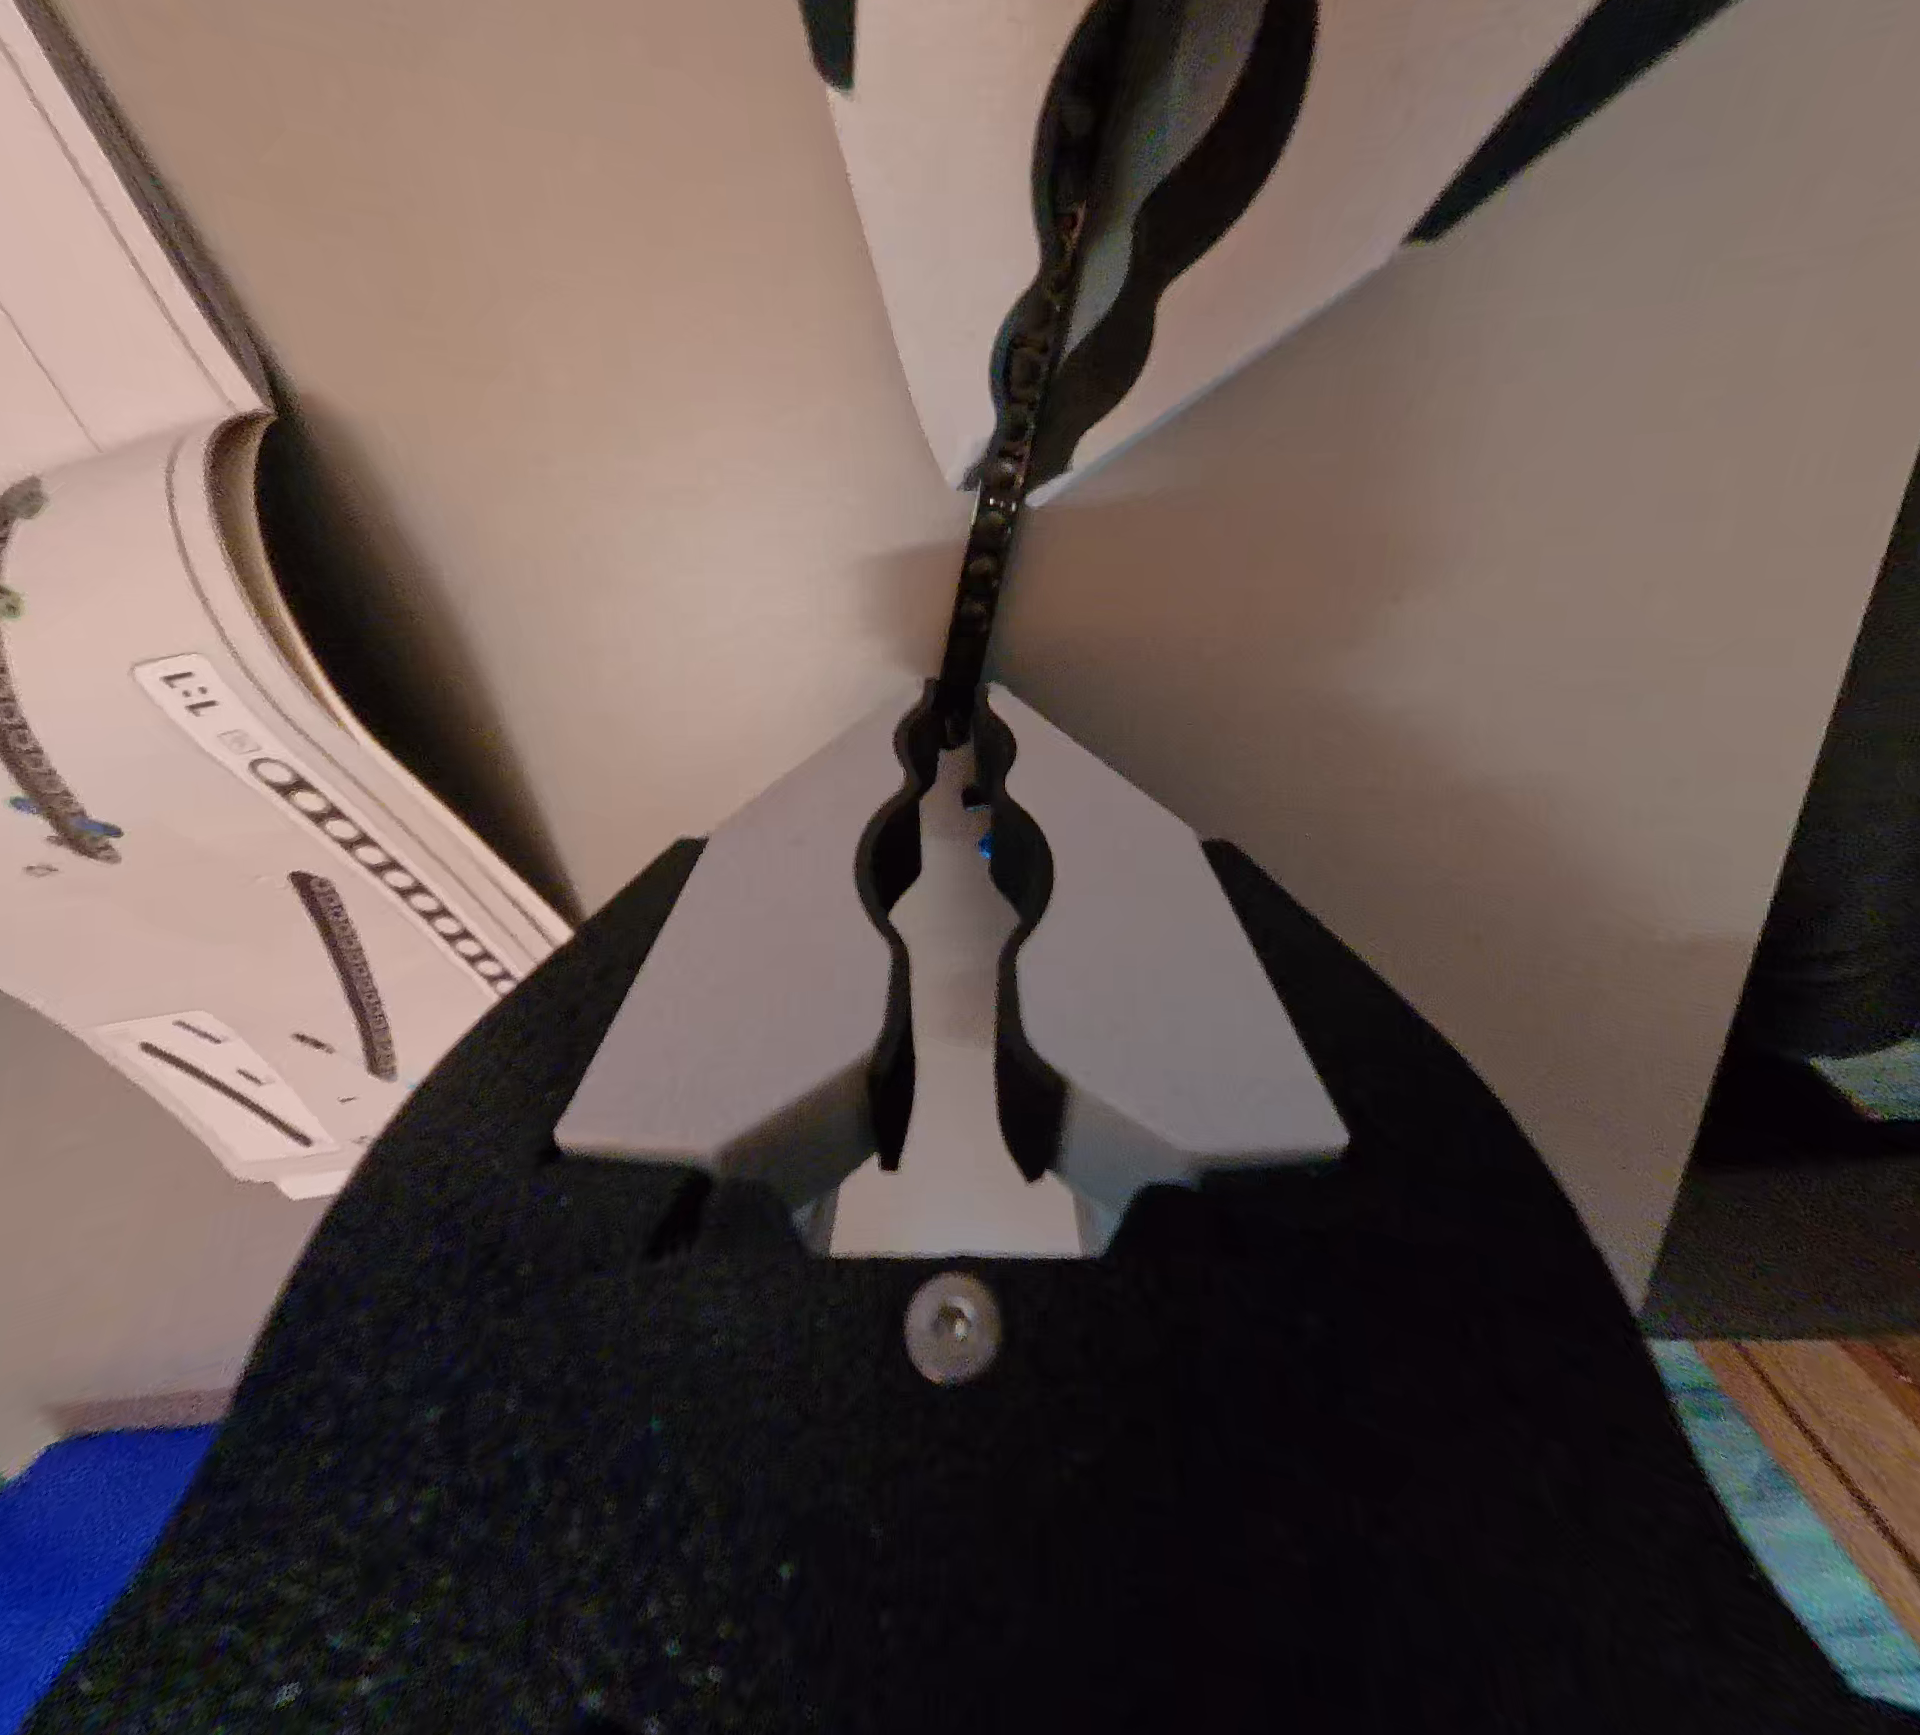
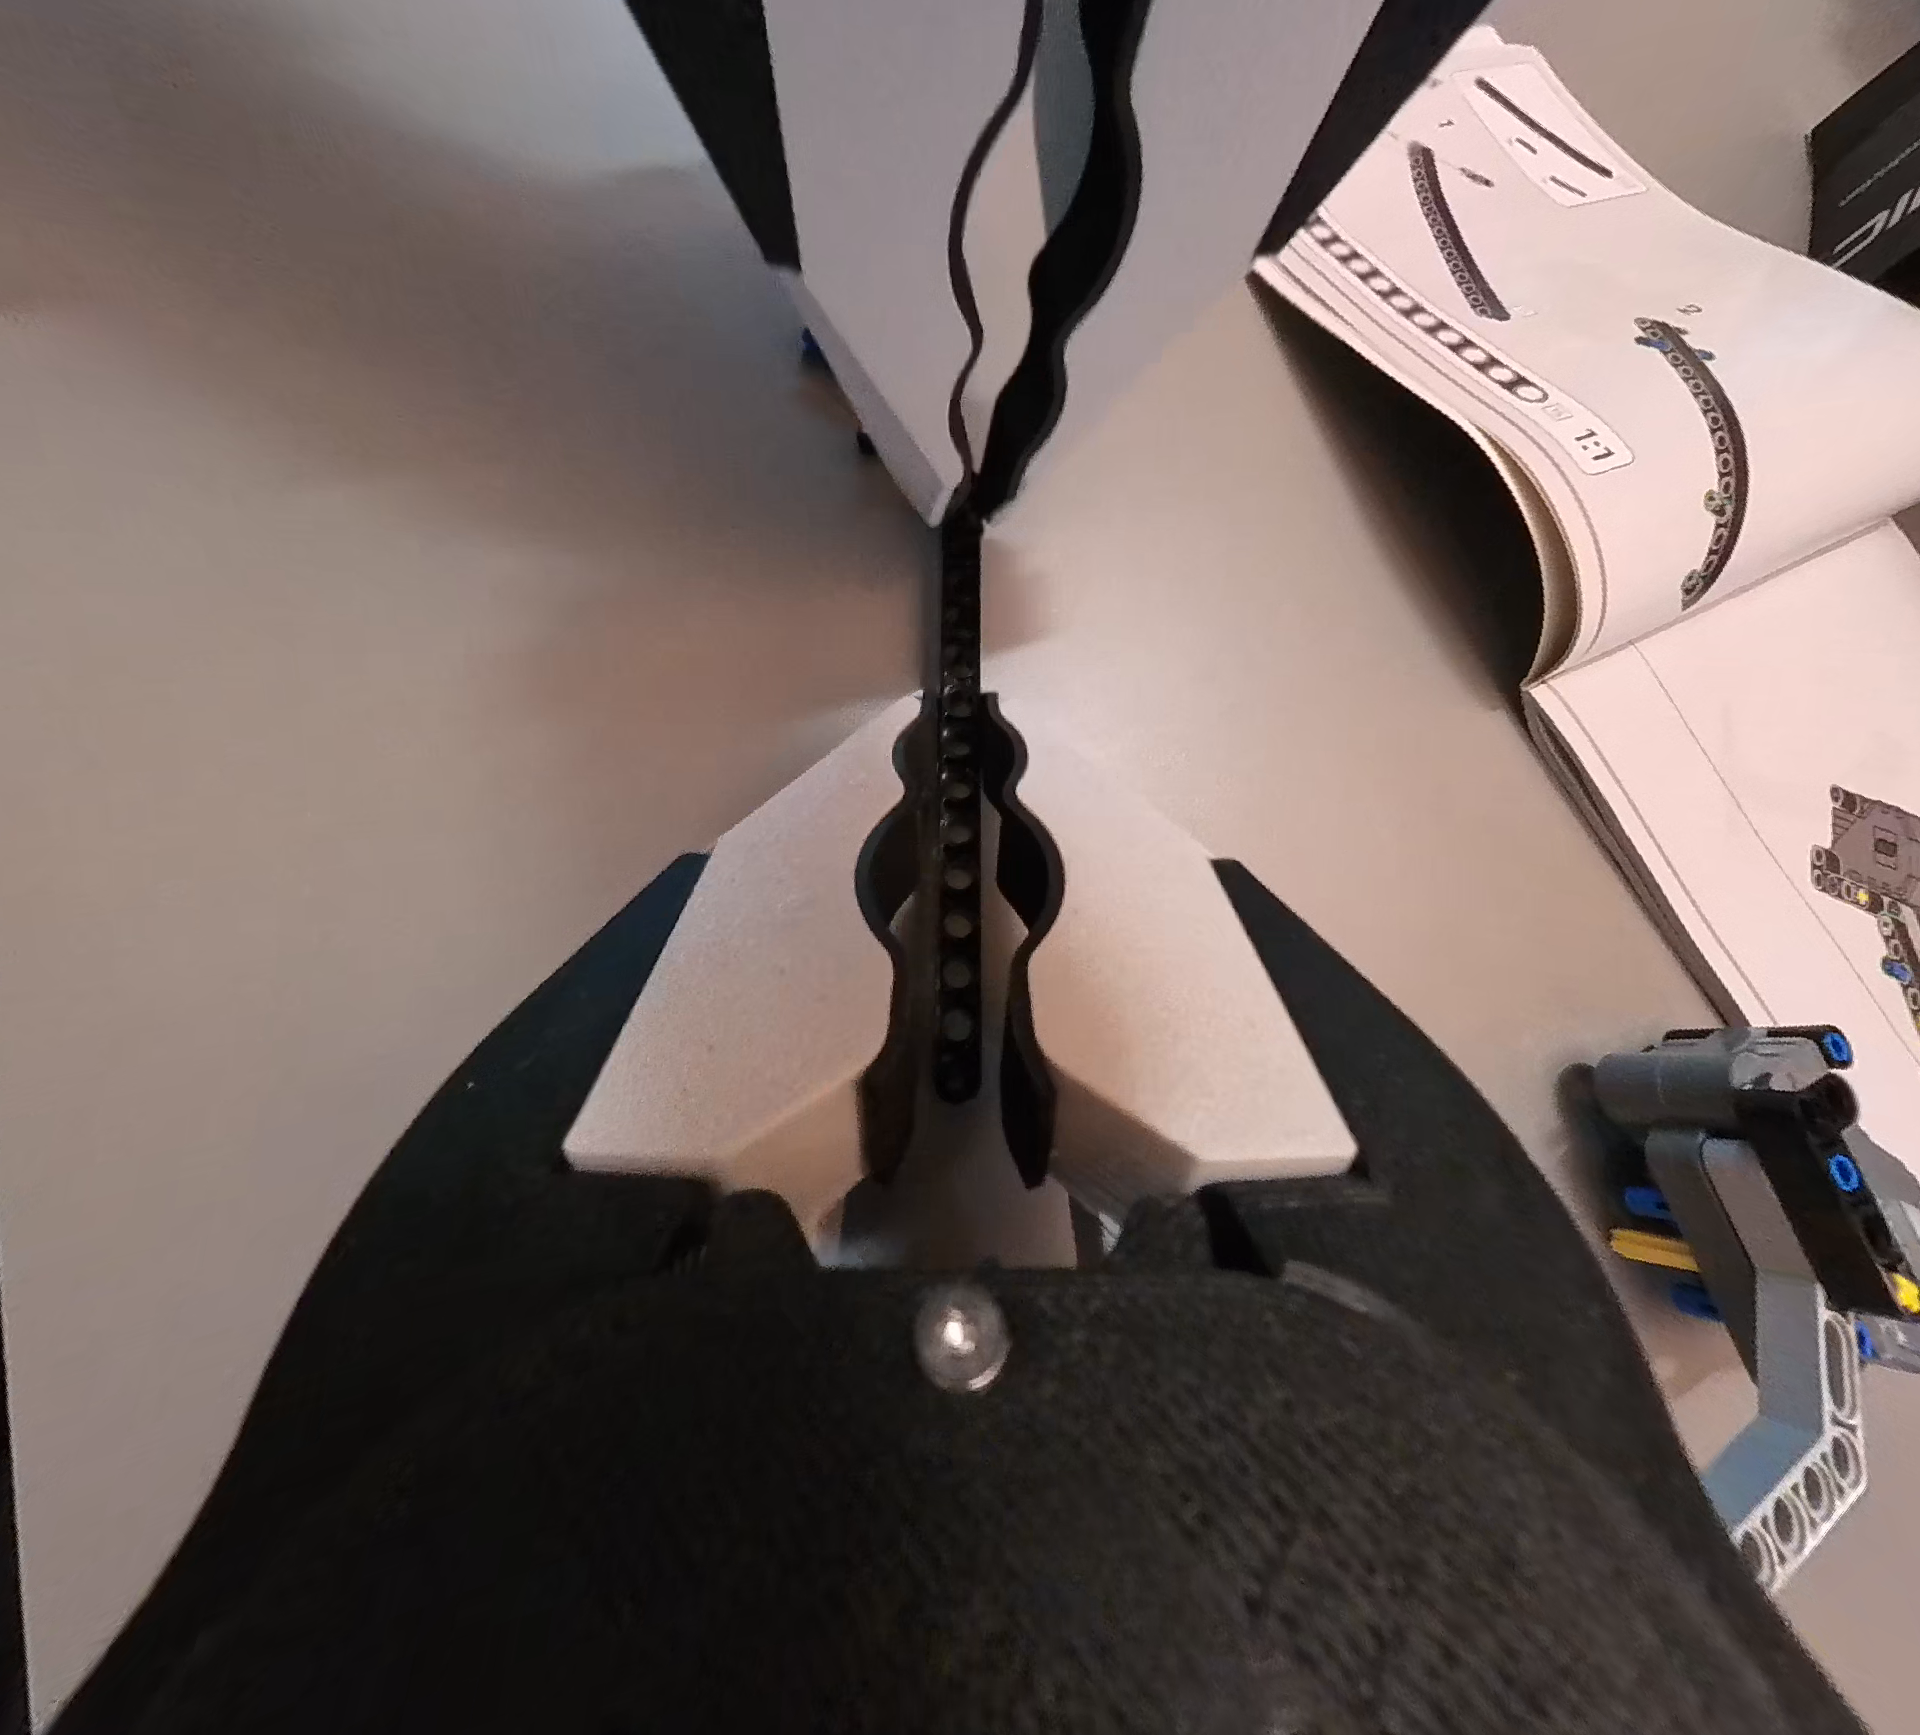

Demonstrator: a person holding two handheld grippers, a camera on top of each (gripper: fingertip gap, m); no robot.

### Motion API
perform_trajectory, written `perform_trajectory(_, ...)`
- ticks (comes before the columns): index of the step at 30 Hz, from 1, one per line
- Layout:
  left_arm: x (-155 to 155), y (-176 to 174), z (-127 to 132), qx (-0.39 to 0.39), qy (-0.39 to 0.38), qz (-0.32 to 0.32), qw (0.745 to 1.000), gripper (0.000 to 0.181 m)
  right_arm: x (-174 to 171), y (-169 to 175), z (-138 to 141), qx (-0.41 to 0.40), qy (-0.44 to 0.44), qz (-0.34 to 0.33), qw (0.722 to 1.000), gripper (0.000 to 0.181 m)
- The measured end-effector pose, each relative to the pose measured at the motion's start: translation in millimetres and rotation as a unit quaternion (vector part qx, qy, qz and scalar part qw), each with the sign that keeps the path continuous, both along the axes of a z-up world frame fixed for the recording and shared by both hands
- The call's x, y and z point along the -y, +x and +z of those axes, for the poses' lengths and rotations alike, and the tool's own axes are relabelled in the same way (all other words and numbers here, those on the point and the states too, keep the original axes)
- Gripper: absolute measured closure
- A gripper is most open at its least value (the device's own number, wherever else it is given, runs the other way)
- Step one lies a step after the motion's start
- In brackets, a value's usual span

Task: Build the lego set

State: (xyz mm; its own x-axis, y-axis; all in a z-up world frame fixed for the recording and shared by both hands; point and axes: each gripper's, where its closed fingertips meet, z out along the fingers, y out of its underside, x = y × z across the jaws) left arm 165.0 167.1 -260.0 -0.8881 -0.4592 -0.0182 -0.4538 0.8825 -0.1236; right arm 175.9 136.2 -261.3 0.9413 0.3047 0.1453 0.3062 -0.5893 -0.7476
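Observation:
A long black Lego beam with a row of holes (image 1: 982, 584) spans between my two grippers above the grey table (image 1: 623, 335). My left gripper (image 1: 956, 729) is shut on its near end, and a small blue pin (image 1: 983, 844) shows between the jaws. My right gripper (image 1: 1003, 480) comes in from the top and is shut on the far end. In the right wrist view the beam (image 2: 958, 605) runs deep between the jaws of my right gripper (image 2: 961, 709). The left gripper (image 2: 971, 490) grips its far end from above.
An open instruction booklet (image 1: 208, 802) lies left of the grippers and shows in the right wrist view (image 2: 1558, 335) too. A part-built grey, black and blue Lego assembly (image 2: 1766, 1166) stands at the lower right. A black box (image 2: 1870, 179) sits at the far right.

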Motion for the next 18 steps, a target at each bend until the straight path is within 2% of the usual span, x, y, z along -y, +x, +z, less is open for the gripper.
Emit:
perform_trajectory(2, -10, -2, 4, 0.01, 0.023, -0.018, 1.0, 0.179, 0, 0, 0, 0.001, 0.0, 0.0, 1.0, 0.176)
perform_trajectory(8, 1, 8, 27, 0.055, -0.079, 0.0, 0.995, 0.179, 0, 0, 0, -0.012, -0.004, 0.0, 1.0, 0.176)
perform_trajectory(14, 1, -1, 14, 0.072, -0.166, 0.024, 0.983, 0.179, 0, 0, 0, -0.009, -0.003, 0.0, 1.0, 0.176)
perform_trajectory(18, -6, -5, 6, 0.101, -0.18, 0.043, 0.977, 0.179, 0, 0, 0, -0.012, -0.004, 0.0, 1.0, 0.176)
